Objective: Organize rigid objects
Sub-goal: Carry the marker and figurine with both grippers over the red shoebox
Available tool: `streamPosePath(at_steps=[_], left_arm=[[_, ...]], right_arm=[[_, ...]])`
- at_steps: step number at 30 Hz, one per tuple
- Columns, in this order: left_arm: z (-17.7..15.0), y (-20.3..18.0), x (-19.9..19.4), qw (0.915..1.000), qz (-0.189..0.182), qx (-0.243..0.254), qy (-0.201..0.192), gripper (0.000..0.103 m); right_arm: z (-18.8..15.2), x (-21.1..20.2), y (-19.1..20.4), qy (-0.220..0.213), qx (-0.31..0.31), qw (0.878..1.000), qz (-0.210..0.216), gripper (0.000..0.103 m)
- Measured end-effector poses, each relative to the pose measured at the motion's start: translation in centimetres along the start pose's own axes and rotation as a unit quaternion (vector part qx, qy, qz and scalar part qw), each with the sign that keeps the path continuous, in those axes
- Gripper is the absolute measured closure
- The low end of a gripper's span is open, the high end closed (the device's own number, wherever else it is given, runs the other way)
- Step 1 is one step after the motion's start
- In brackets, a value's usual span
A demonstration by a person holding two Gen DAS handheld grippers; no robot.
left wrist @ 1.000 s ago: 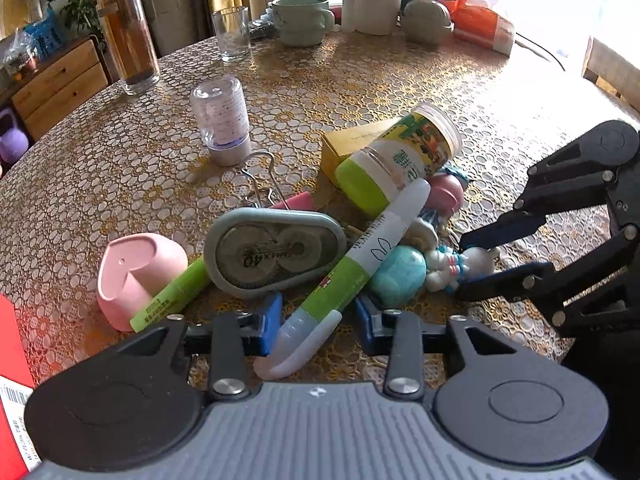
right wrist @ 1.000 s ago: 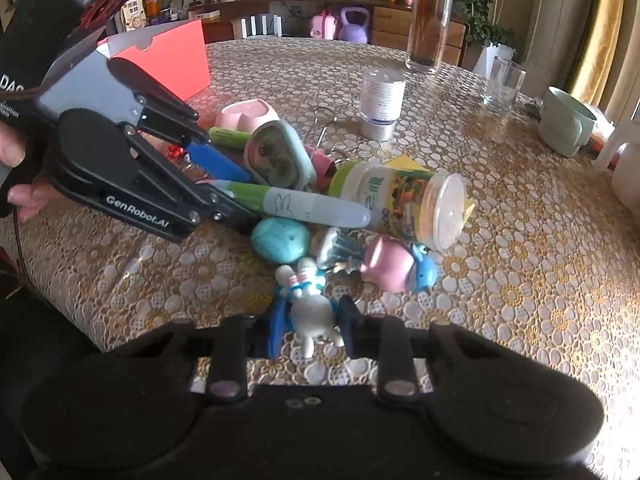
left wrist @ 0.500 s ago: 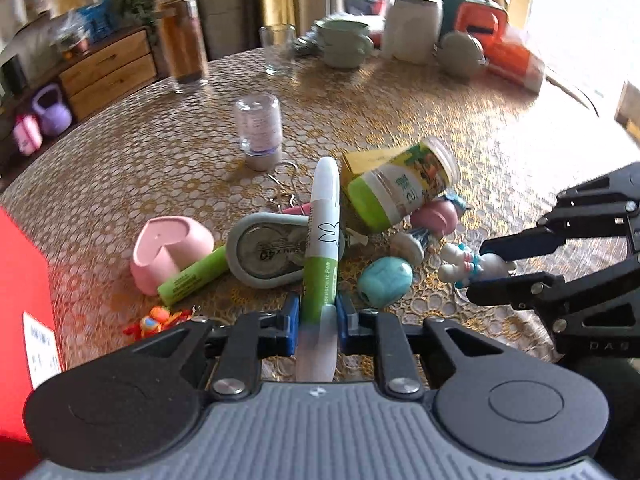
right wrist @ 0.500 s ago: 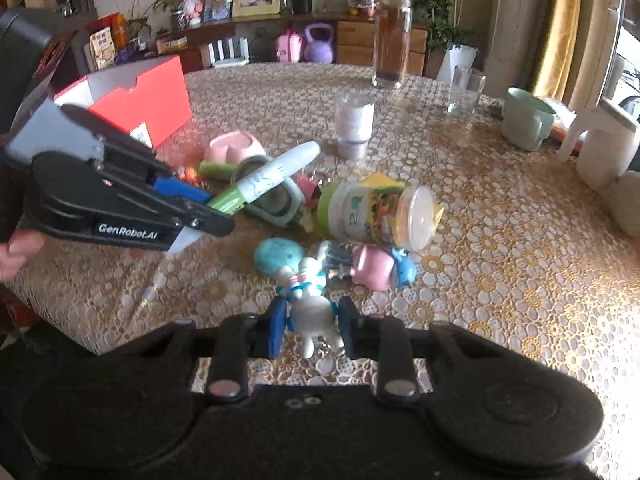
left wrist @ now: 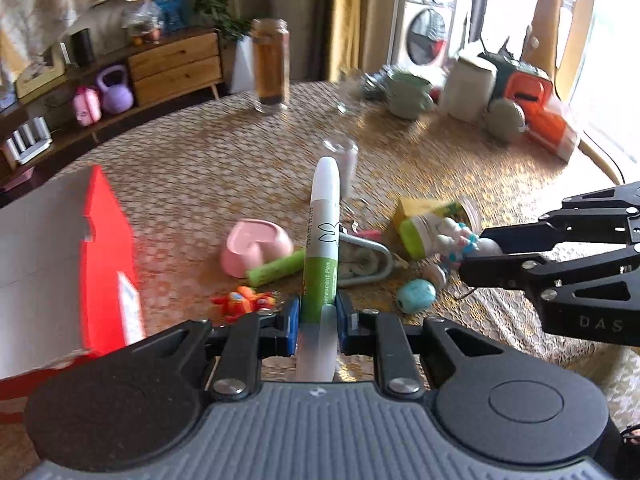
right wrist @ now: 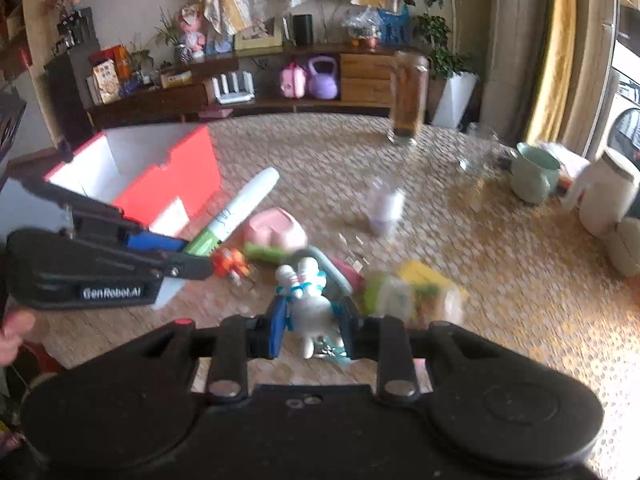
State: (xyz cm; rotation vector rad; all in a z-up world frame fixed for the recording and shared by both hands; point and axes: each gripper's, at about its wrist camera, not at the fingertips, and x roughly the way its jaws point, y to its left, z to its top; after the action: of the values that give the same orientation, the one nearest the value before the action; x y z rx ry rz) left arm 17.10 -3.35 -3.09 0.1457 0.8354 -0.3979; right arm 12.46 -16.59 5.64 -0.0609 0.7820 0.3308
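The green-and-white fluorescent marker pen with a frosted cap (left wrist: 322, 240) is clamped between the blue pads of my left gripper (left wrist: 317, 318), which is squeezed tight on its barrel, so the pen juts forward and up over the table. My right gripper (right wrist: 311, 322) is closed on the small white rabbit figurine with blue trim (right wrist: 306, 300), ears pointing away from the camera. Both items look lifted clear of the jumble on the round table with the gold lace-pattern cloth (left wrist: 200, 168), where the pink heart-shaped dish (left wrist: 256, 246), the lime-green highlighter (left wrist: 276, 271), the grey correction-tape dispenser (left wrist: 366, 260), the teal egg-shaped bead (left wrist: 416, 297), the small orange toy (left wrist: 242, 300) and the tipped green-lidded jar (left wrist: 424, 228) lie close together. I judge this to be the carry step: two pieces picked, neither yet stowed. The open red cardboard box with a white inside (right wrist: 160, 172) stands left of the pile, near my left gripper, and looks like the likely drop point. Next I would swing the pen over its opening, tip the barrel down so it clears the box wall, and only then release; the rabbit follows, keeping the two grippers apart.
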Motion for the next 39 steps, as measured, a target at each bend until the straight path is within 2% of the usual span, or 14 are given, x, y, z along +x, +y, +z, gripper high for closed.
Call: streamPosePath(at_steps=[13, 22, 30, 39], left_arm=[[1.0, 8.5, -6.4, 0.9944, 0.068, -0.075, -0.029, 0.085], [0.4, 16.5, -8.3, 0.9853, 0.120, -0.120, -0.017, 0.085], [-0.4, 23.4, -8.2, 0.9754, 0.164, -0.146, 0.014, 0.085], [-0.7, 28.8, -4.9, 0.9665, 0.189, -0.155, 0.078, 0.085]], right_arm=[[7.9, 1.1, 9.5, -0.029, -0.071, 0.996, 0.045, 0.077], [11.4, 5.0, 15.0, -0.017, -0.086, 0.993, 0.076, 0.077], [13.6, 9.5, 19.1, 0.003, -0.097, 0.990, 0.099, 0.077], [13.5, 15.7, 22.5, 0.050, -0.115, 0.987, 0.103, 0.077]])
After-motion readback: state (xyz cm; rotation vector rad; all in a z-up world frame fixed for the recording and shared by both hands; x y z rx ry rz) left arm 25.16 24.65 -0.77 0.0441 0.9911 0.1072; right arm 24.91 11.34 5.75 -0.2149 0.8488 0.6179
